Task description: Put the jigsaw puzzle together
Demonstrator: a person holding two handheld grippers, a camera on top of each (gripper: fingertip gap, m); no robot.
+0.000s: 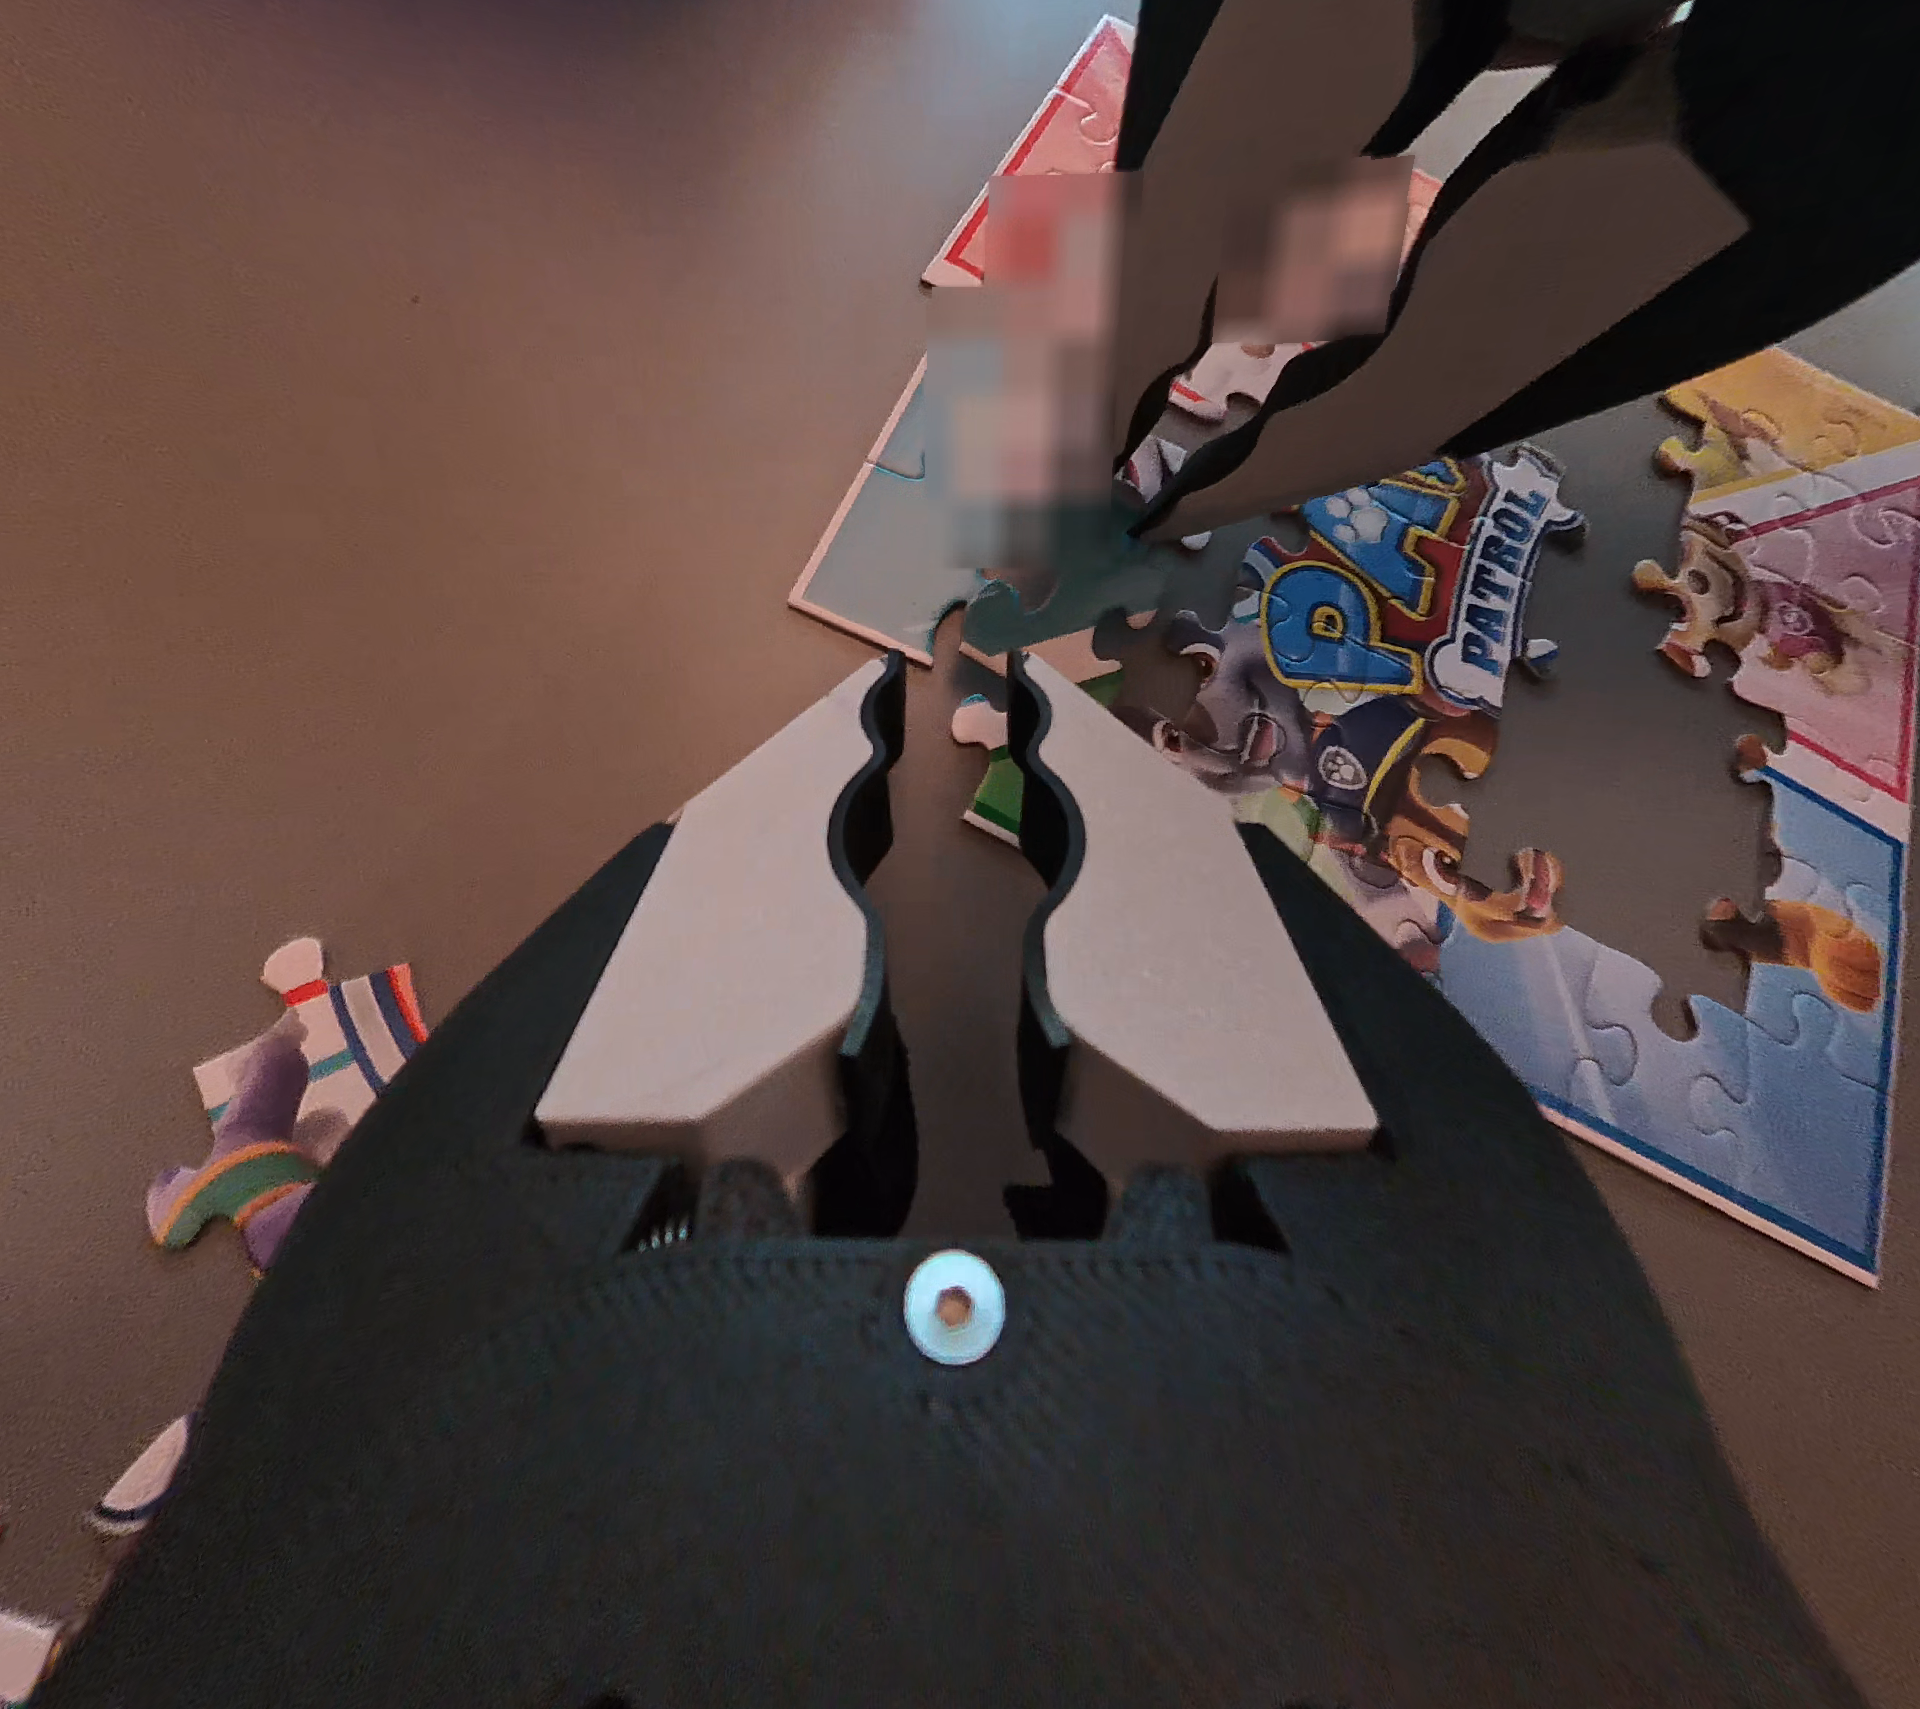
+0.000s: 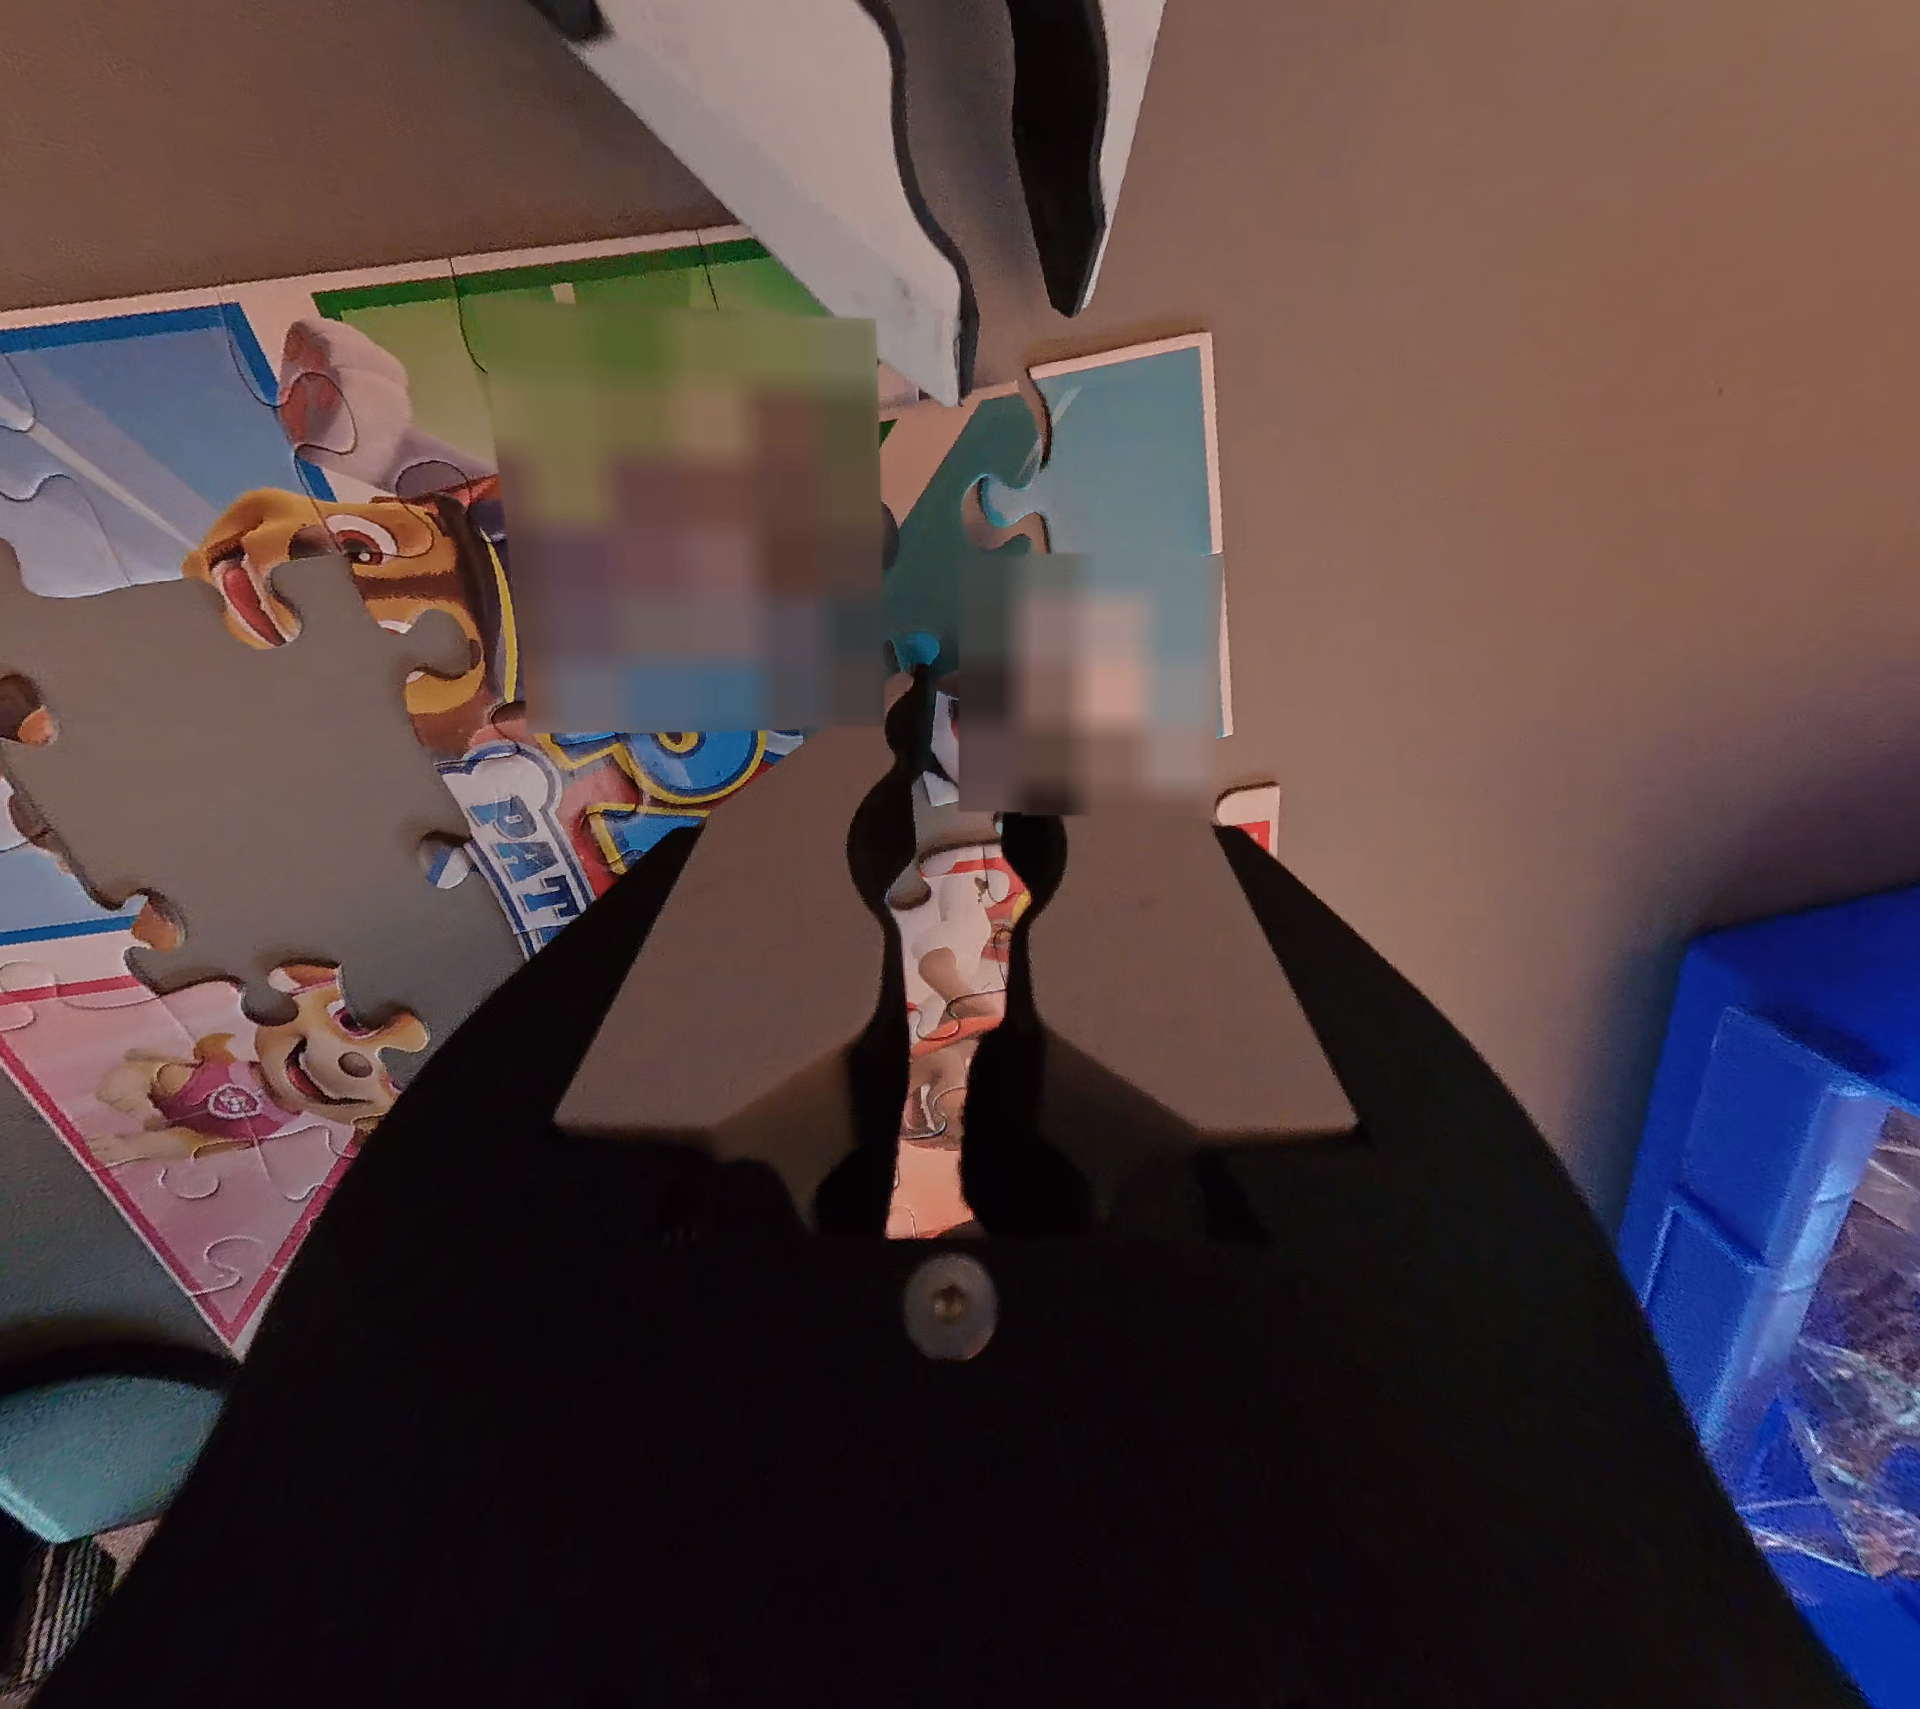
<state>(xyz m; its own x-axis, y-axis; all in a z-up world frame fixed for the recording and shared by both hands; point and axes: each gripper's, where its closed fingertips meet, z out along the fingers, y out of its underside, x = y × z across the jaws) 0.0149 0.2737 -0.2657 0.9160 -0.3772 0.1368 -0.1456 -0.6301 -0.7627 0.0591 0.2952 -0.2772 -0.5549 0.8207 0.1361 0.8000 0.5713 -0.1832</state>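
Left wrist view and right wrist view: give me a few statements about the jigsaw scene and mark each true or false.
1. The jigsaw puzzle has a large hole in its middle where the table shows. True.
2. The left gripper grips a piece. False: its jaws stand apart with nothing between them.
3. A loose piece lies on the table, apart from the puzzle. True.
4. The bin beside the puzzle is red. False: the bin is blue.
5. The right gripper is far from the puzzle. False: its tips are right at a teal piece.
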